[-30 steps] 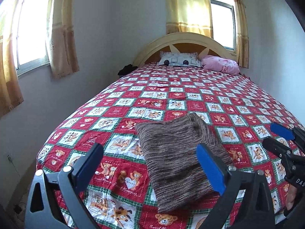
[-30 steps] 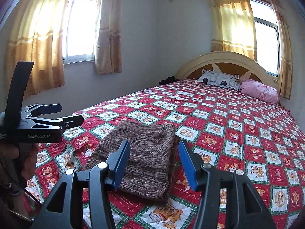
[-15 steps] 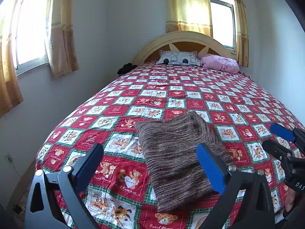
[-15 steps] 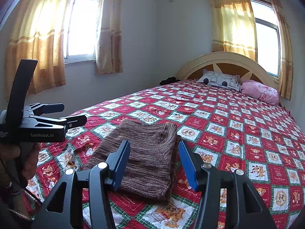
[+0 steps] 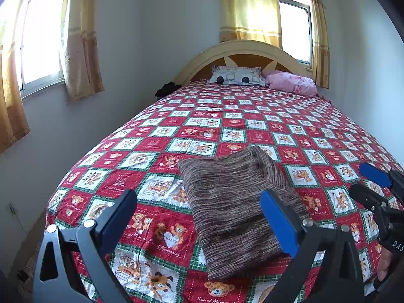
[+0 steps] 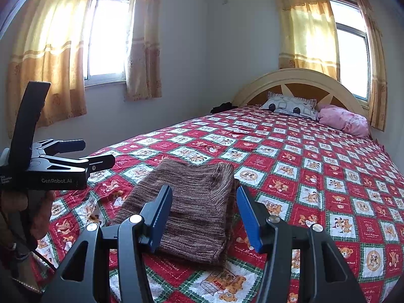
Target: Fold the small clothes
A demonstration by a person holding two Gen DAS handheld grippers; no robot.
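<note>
My left gripper [image 5: 199, 223] and right gripper [image 6: 204, 214] both hang released above the bed [image 5: 252, 126], grasping nothing. The folded brown garment [image 5: 234, 207] lies flat near the foot edge. Two pillows [image 5: 237, 75] sit at the headboard [image 5: 242, 48], well apart; nothing blocks the garment.

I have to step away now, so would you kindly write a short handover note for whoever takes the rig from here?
Left tongs: open, empty, held above the near end of the bed.
Right tongs: open, empty, held above the garment's near edge.
Brown knit garment: lies folded in a neat rectangle on the teddy-bear bedspread, touched by neither tool.
Done: this piece looks folded.
Left: no other small clothes are in view; a dark item by the headboard is unclear.
</note>
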